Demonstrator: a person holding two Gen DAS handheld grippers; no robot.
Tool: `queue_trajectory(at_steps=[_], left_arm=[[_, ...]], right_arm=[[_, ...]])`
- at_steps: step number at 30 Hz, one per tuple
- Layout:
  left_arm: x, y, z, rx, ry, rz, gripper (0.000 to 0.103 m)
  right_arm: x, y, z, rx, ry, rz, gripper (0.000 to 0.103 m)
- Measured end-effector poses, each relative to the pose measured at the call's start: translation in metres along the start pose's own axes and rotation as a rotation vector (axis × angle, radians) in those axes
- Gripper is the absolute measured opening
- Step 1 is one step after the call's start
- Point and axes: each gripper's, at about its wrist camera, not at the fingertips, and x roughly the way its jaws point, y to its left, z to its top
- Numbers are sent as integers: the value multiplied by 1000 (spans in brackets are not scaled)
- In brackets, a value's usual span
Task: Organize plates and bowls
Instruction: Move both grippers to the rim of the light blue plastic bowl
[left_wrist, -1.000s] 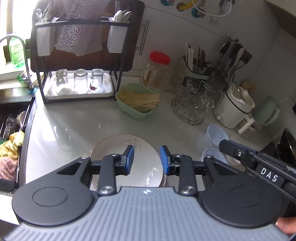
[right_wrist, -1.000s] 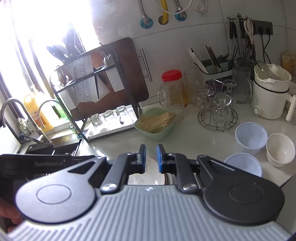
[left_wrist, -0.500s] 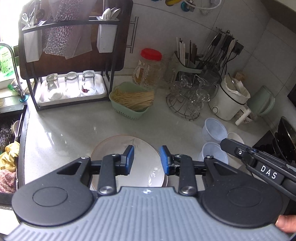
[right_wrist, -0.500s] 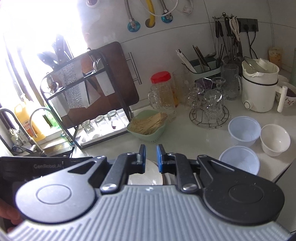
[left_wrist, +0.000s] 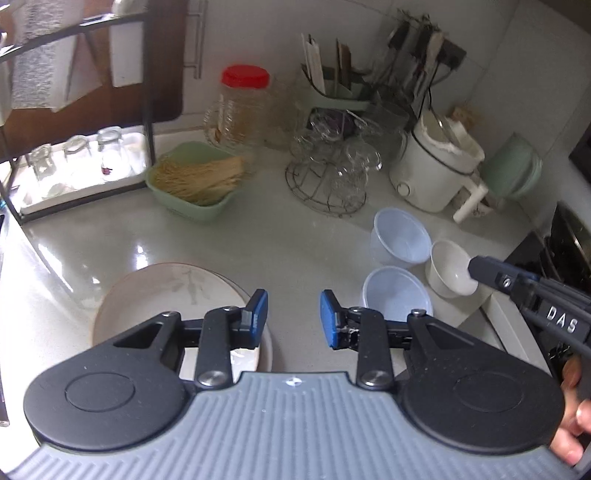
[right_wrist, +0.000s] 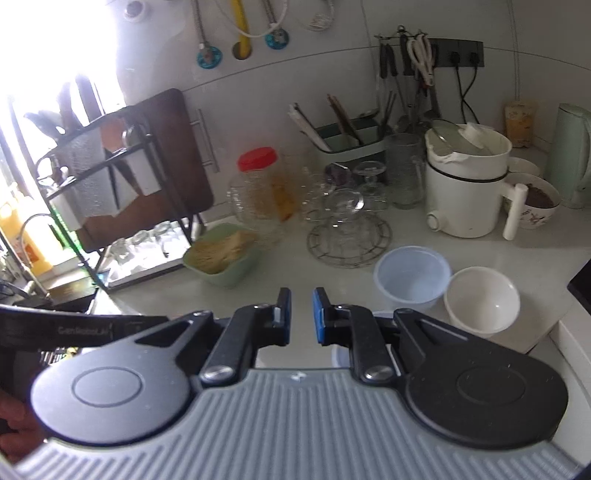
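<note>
Both wrist views above countertop (left_wrist: 266, 236)

Both grippers same build: left gripper (left_wrist: 293, 314) and right gripper (right_wrist: 301, 312) have black linkage arms, silver pivot screws, blue pads, ribbed grey base, round black discs at 3 and 9 o'clock. White "DAS" lettering on the right unit's side.

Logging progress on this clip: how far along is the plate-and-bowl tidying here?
Barely begun. Done: only the plates look stacked. In hand: nothing; left gripper and right gripper are empty. Left: two translucent bowls and the white bowl sit separately.
</note>
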Motion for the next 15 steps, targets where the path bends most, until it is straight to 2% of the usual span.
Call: queue_trajectory(at_steps=[8, 13, 15], left_arm=[[43, -43, 5, 43, 67, -30, 36], [75, -66, 9, 23, 125, -64, 37], [89, -71, 12, 19, 142, -68, 43]], right_arm=[[20, -47, -2, 4, 54, -25, 16], [30, -74, 0, 4, 70, -53, 17], [35, -86, -1, 28, 87, -46, 17]])
